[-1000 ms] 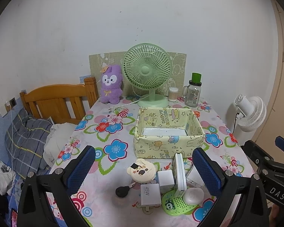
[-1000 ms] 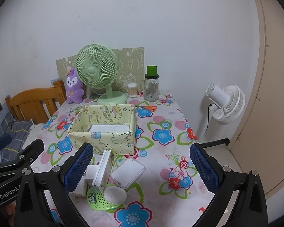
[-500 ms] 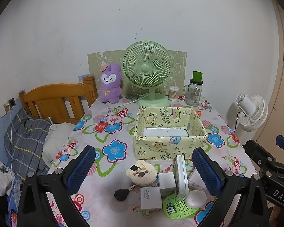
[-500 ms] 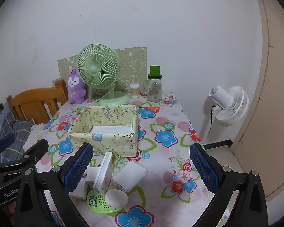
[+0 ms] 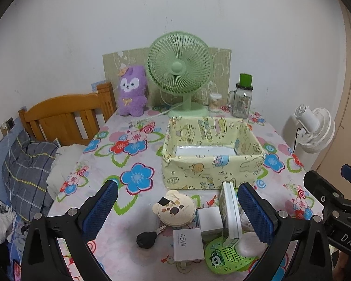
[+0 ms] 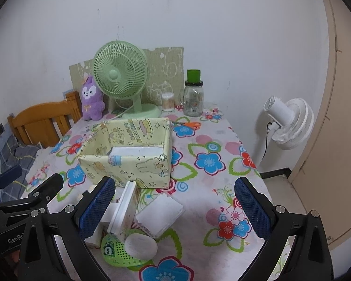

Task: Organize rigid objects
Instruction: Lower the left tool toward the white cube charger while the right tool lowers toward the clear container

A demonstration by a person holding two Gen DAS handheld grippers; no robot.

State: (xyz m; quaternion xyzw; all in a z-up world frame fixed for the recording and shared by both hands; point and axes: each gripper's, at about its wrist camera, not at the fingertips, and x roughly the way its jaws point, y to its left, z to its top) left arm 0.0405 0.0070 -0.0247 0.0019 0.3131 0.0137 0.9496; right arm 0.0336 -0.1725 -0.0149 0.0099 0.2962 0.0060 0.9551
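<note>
Both the left tongs [image 5: 177, 209] and the right tongs [image 6: 174, 207] are hovering spread wide and holding nothing above the counter [image 5: 110, 180], probably because no piece is chosen yet. The rigid objects, among them a white charger [image 5: 188, 243], a bear-shaped case [image 5: 174, 209] and a clear box [image 6: 160, 213], are lying crowded at 6 o'clock of the yellow fabric box [image 5: 211, 154], which is standing open, seemingly waiting to receive them.

Desk [image 5: 100, 164] under flowered cloth; yellow fabric box [image 5: 210, 157] mid-desk; green fan [image 5: 180, 70], purple plush [image 5: 131, 91], glass jar [image 5: 242, 100] along far edge; near edge: round cream case [image 5: 174, 208], 45W charger [image 5: 188, 243], black key fob [image 5: 147, 238], green panda disc [image 5: 227, 255].
</note>
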